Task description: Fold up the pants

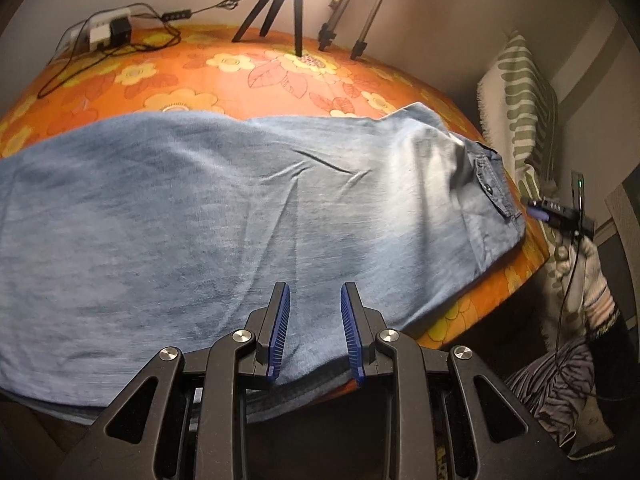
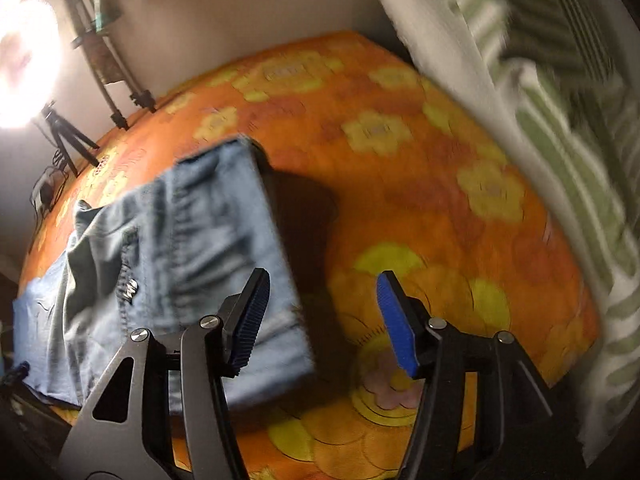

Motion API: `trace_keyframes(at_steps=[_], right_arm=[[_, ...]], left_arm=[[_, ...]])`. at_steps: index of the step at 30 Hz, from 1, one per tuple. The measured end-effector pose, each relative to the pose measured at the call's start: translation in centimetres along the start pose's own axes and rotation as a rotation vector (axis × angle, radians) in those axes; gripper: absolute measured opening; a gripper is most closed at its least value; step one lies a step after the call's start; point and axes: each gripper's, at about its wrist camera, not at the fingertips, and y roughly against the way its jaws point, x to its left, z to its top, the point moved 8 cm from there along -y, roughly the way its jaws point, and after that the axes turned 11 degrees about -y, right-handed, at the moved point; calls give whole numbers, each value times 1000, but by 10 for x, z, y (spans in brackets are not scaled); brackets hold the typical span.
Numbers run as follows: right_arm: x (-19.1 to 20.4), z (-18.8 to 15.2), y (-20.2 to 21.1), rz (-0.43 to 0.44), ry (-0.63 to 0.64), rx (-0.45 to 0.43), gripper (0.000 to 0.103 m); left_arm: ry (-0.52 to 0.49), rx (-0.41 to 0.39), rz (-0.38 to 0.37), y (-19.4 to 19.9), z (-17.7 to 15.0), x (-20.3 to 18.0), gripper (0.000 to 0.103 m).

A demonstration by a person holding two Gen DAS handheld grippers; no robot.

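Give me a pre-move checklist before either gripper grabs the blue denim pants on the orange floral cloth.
1. Left gripper open, nothing between its fingers: ok.
2. Right gripper open wide and empty: ok.
3. Blue denim pants lie mostly flat on the orange floral tablecloth, with only light creases: ok.
4. Waistband end of the pants within the right gripper's line: ok, its left blue finger pad overlaps the denim.
5. Leg hems visible for a grasp: cannot tell, they run out of the left wrist view.
6. Black tripod and silver tripod stand clear of the denim: ok.
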Motion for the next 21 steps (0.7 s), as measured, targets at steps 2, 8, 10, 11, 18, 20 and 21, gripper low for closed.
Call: trace_keyframes(at_steps=[2,8,10,11,18,20,21], right_arm=[[-4,-7,-5,50,-20,30,58],[10,-23,-16,63,38,55,59],[19,-27,-19,76,60,63,60],[22,-28,-18,74,68,57,60],[50,-45,-20,53,180,32,19],[55,-46,-14,52,179,14,14],[59,-46,-8,44,191,-6,14]], left_arm=[[8,3,3,-2,-1,1,25],[29,5,22,-5,0,7,25],[44,3,23,-5,0,11,25],[48,3,25,-5,0,13,25],[60,-5,45,-2,1,21,25],[58,-7,54,-1,2,24,25],[56,-9,59,0,2,25,25]])
